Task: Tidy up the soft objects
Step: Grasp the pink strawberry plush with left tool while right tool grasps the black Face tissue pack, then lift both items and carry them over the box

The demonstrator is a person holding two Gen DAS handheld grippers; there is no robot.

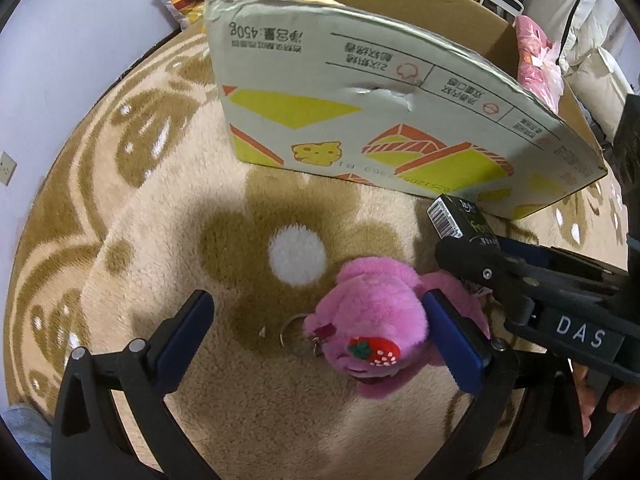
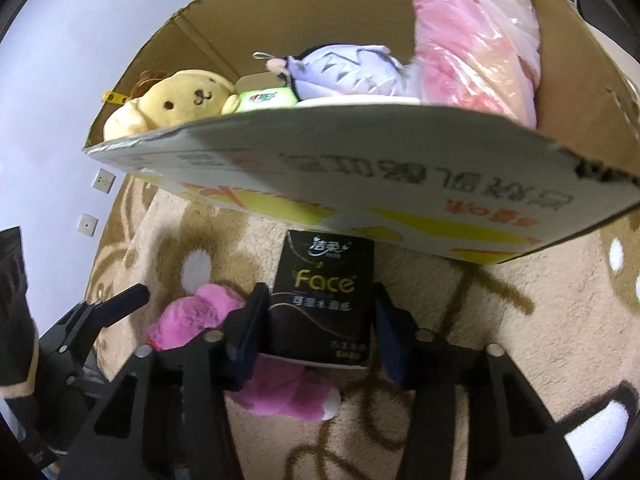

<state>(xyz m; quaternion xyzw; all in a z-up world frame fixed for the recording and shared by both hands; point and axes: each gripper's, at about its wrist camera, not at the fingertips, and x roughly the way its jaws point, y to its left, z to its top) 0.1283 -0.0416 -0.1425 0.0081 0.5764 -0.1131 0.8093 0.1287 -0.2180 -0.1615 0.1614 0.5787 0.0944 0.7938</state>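
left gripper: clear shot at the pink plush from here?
Probably yes. The left gripper is open and already straddles the pink plush; the right gripper with the tissue pack sits close beside it.

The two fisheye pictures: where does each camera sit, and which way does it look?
Left wrist: on the left gripper, looking steeply down past its wide-open fingers at a pink plush toy on the rug; a hand shows.
Right wrist: on the right gripper, looking down at a black tissue pack between its fingers, below the cardboard box.
Both share the toy, pack, box and rug.
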